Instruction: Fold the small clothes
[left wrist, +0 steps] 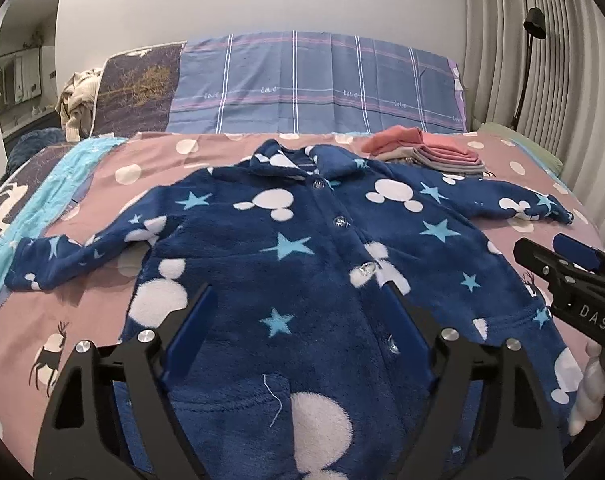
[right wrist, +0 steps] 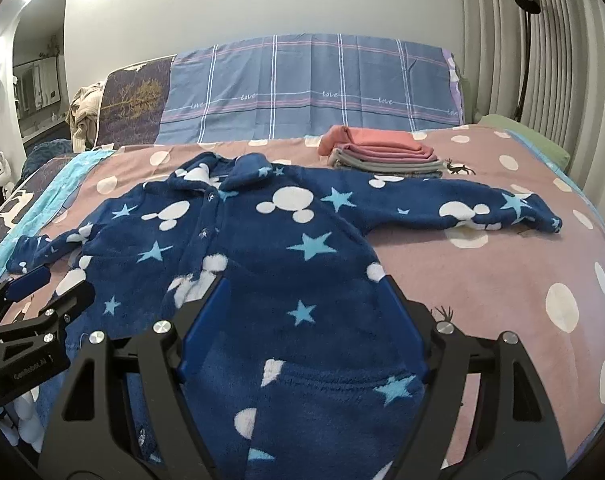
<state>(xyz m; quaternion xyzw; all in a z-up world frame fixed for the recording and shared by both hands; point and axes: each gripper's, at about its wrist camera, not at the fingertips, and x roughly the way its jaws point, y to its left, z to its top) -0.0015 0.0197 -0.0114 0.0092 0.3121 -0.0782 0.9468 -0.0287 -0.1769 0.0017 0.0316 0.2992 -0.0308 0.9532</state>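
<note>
A small navy fleece jacket (left wrist: 302, 248) with white mouse heads and light blue stars lies face up on the bed, buttoned, both sleeves spread out. It also shows in the right wrist view (right wrist: 270, 240). My left gripper (left wrist: 300, 292) is open and empty, hovering over the jacket's lower front. My right gripper (right wrist: 302, 284) is open and empty over the jacket's lower right side. Each gripper appears at the edge of the other's view: the right gripper (left wrist: 550, 256) and the left gripper (right wrist: 52, 284).
The bed has a pink blanket (right wrist: 502, 272) with white dots and deer. A stack of folded pink and grey clothes (right wrist: 382, 152) lies behind the jacket. Plaid pillows (left wrist: 314, 84) stand at the headboard. A floor lamp (right wrist: 524, 40) and curtain are at the right.
</note>
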